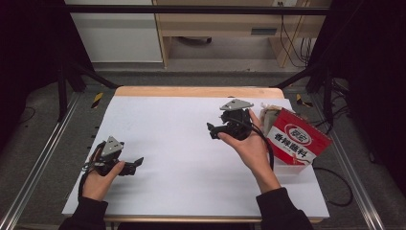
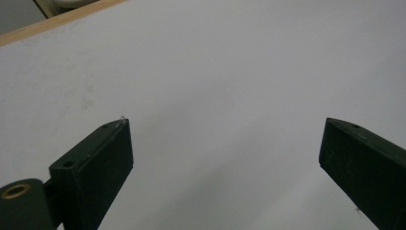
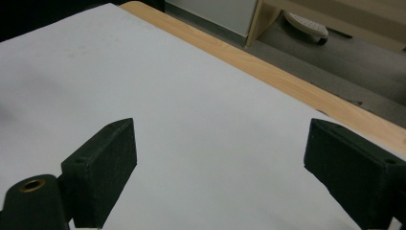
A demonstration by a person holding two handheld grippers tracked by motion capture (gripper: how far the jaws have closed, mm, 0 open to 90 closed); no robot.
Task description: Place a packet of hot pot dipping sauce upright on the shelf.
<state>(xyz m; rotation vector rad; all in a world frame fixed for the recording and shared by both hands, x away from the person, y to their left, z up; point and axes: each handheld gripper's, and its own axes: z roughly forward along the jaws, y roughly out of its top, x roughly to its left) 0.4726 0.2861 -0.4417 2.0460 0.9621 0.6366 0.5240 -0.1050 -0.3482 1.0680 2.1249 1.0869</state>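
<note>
My left gripper [image 1: 139, 162] rests low over the white sheet [image 1: 182, 143] near the table's front left, held in a hand. Its jaws stand wide apart with nothing between them, and in the left gripper view [image 2: 225, 143] just bare white sheet lies ahead. My right gripper [image 1: 210, 129] is held above the sheet right of centre, pointing left. It is open too [image 3: 220, 143], with empty sheet and the wooden table edge [image 3: 306, 91] beyond its jaws.
A red and white box [image 1: 296, 140] with printed characters lies tilted at the table's right edge, just behind the right hand. Black frame bars [image 1: 201, 9] and metal rails [image 1: 38, 158] border the table. A cable [image 1: 335, 187] trails off the right side.
</note>
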